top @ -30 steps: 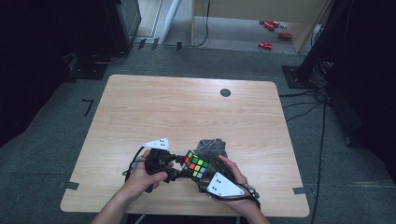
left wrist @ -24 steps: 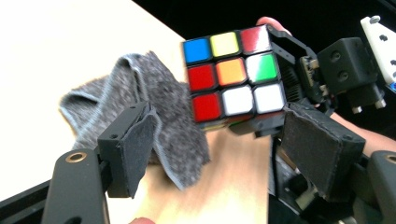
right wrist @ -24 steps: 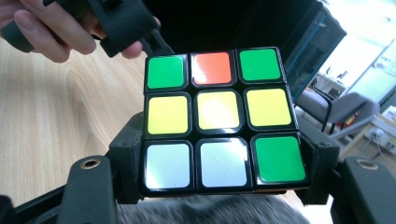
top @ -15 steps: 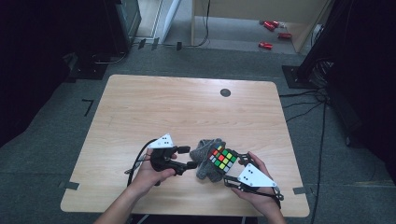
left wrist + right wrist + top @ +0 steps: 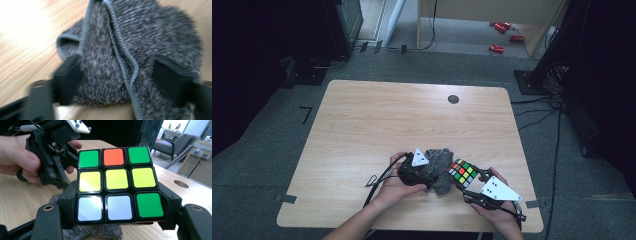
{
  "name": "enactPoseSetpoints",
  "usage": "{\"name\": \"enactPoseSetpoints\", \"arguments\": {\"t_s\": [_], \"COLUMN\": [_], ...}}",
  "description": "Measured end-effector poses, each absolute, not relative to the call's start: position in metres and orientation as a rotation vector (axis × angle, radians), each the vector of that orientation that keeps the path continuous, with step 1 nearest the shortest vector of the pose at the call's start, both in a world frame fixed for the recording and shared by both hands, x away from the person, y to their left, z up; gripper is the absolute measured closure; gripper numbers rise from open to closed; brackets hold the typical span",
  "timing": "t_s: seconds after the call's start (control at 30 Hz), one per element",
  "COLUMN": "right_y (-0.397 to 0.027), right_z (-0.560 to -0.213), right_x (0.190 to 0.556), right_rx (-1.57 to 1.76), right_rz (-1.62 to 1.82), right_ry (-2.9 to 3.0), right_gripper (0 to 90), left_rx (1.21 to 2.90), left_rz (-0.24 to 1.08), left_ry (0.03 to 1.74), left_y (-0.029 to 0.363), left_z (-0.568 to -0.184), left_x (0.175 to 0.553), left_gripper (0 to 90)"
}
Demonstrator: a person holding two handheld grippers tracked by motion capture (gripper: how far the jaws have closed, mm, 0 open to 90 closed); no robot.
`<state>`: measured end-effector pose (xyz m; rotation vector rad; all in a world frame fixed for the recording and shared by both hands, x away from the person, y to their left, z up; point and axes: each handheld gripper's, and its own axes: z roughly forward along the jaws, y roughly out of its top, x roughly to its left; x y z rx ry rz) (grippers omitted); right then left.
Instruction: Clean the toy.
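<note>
The right gripper [image 5: 117, 220] pinched the puzzle cube [image 5: 116, 185] between its jaws; the left gripper's [image 5: 117, 82] jaws had just been closing around the grey cloth [image 5: 140, 47].

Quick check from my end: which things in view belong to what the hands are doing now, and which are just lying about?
In the job:
- puzzle cube, clamped in the right tongs
- grey fuzzy cloth, between the left tongs, whose jaws have just been closing

Lying about:
- red items on the floor beyond the table
- black cables on the floor
</note>
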<state>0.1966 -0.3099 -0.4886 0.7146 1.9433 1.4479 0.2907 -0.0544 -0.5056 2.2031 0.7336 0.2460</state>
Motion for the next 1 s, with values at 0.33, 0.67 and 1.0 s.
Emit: {"name": "enactPoseSetpoints", "arguments": {"t_s": [0.33, 0.67, 1.0], "right_y": [-0.306, -0.294, -0.281], "right_z": [-0.491, -0.488, -0.484], "right_x": [0.199, 0.209, 0.218], "right_rx": [0.713, 0.707, 0.668], "right_rz": [1.457, 1.476, 1.499], "right_ry": [1.976, 2.031, 2.057], "right_gripper": [34.2, 34.3, 34.3], "left_rx": [2.181, 2.142, 1.987], "left_rz": [0.217, 0.212, 0.189], "left_ry": [0.755, 0.813, 0.81], "left_y": [-0.008, 0.068, 0.061], "left_z": [-0.496, -0.484, -0.472], "left_x": [0.303, 0.308, 0.302], "left_gripper": [81.0, 79.6, 38.2]}}
